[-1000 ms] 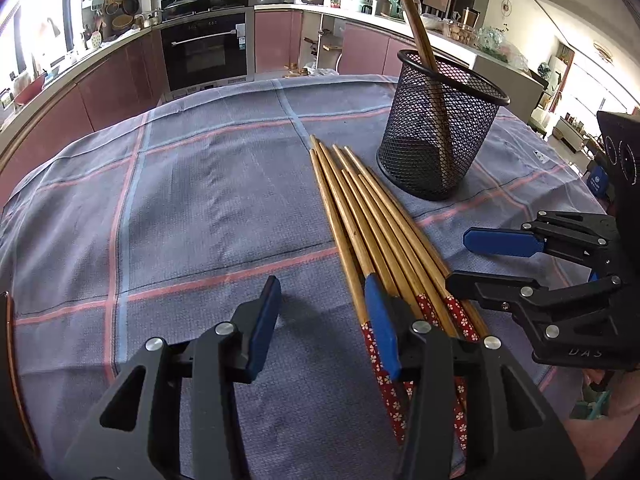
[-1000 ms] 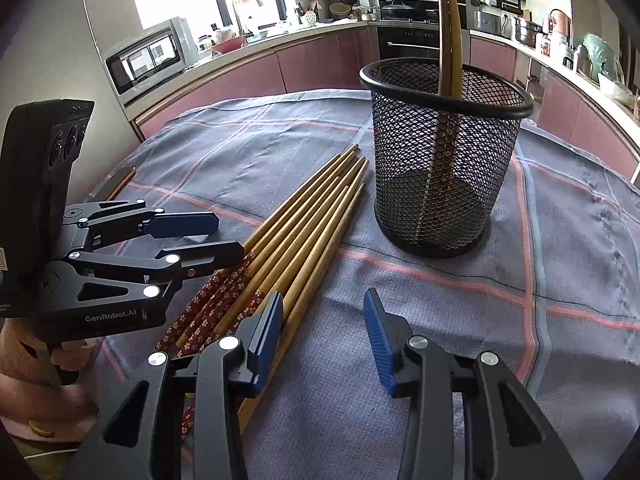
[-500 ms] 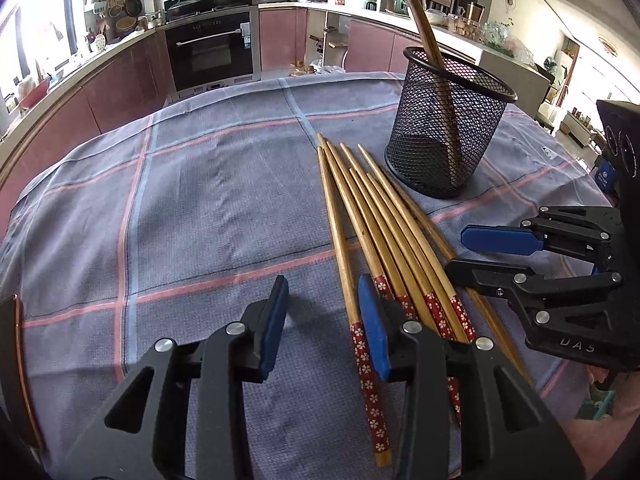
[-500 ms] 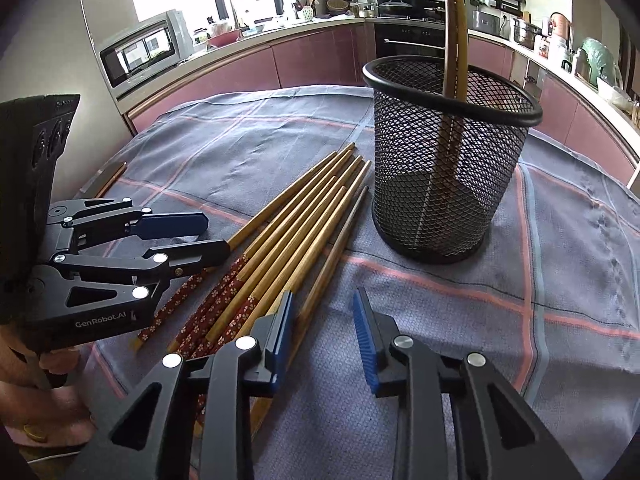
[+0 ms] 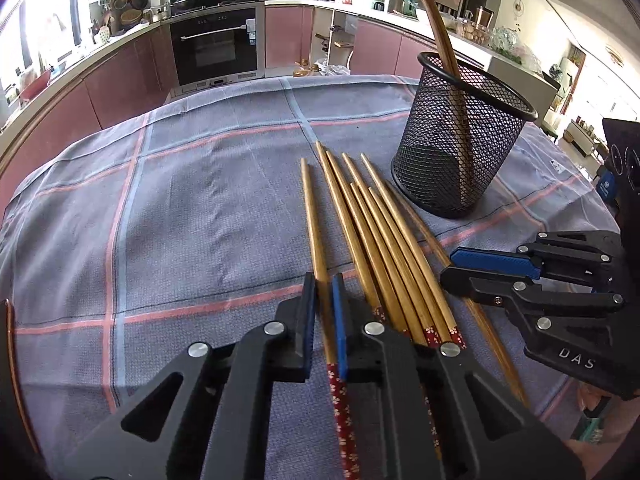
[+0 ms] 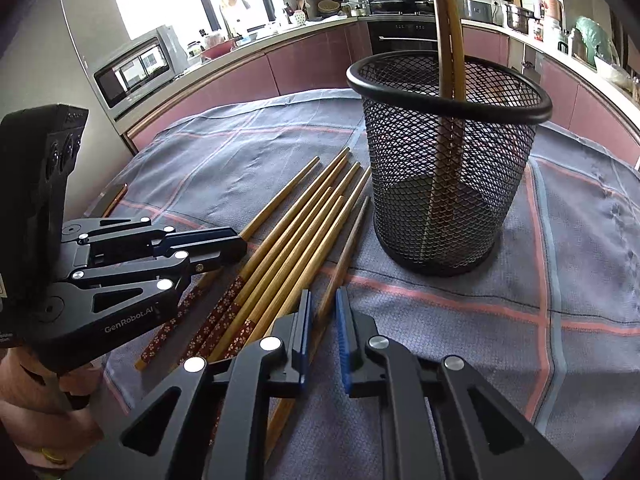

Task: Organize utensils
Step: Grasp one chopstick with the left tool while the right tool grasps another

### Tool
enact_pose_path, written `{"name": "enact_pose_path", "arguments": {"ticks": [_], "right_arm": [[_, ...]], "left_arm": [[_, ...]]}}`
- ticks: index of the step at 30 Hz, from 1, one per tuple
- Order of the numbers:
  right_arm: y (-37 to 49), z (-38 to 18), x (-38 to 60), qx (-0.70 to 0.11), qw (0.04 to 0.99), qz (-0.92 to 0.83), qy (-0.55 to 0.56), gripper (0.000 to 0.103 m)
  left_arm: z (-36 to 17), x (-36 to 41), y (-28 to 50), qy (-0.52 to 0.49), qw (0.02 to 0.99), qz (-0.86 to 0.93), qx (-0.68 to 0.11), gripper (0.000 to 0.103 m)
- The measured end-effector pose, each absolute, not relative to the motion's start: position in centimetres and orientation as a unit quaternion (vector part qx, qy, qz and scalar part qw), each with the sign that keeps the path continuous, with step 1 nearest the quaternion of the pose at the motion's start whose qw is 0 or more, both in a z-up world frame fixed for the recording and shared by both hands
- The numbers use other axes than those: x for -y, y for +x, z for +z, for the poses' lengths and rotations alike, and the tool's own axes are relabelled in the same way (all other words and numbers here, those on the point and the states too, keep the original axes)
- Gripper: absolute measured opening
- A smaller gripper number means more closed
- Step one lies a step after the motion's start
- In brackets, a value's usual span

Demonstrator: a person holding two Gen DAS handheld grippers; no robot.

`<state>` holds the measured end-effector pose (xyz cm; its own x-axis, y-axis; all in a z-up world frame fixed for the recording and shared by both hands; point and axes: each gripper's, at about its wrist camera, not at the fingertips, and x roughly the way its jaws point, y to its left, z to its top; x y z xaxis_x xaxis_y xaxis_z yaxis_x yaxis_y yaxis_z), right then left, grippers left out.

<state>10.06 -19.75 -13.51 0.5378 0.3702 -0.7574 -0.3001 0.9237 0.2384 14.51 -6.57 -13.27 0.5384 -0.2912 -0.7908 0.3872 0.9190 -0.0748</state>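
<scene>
Several bamboo chopsticks (image 5: 384, 248) (image 6: 296, 248) with red flowered ends lie side by side on the checked cloth. My left gripper (image 5: 323, 280) (image 6: 236, 244) is closing its jaws, and its blue pads pinch the leftmost chopstick (image 5: 312, 220). My right gripper (image 6: 323, 296) (image 5: 450, 266) is closing too, with the darker rightmost chopstick (image 6: 348, 248) between its pads. Beyond the chopsticks stands a black mesh holder (image 5: 460, 152) (image 6: 448, 168). Two chopsticks (image 6: 444, 40) lean upright inside it.
The grey-blue cloth (image 5: 192, 208) with pink stripes covers a round table whose wooden rim (image 5: 12, 360) shows at the left. A hand (image 6: 40, 420) grips the left tool. Kitchen counters, an oven (image 5: 216, 44) and a microwave (image 6: 136, 68) stand behind.
Both grippers went from open to shut, the left on the leftmost chopstick, the right on the rightmost one. That leftmost chopstick now lies apart from the bundle.
</scene>
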Motion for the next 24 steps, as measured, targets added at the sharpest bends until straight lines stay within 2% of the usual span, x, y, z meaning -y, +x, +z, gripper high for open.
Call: {"name": "enact_pose_path", "arguments": {"ticks": [7, 19, 24], "right_arm": [[9.2, -12.9, 21.2, -0.431, 0.878, 0.197, 0.069, 0.007], [9.1, -12.7, 19.6, -0.436, 0.866, 0.24, 0.048, 0.006], [9.5, -13.0, 19.3, -0.446, 0.863, 0.235, 0.039, 0.009]], "left_arm": [[-12.5, 4.9, 13.2, 0.017, 0.88, -0.195, -0.433, 0.008], [-13.2, 5.9, 10.9, 0.054, 0.862, -0.242, -0.442, 0.008], [-13.3, 6.0, 11.7, 0.069, 0.857, -0.245, -0.448, 0.011]]}}
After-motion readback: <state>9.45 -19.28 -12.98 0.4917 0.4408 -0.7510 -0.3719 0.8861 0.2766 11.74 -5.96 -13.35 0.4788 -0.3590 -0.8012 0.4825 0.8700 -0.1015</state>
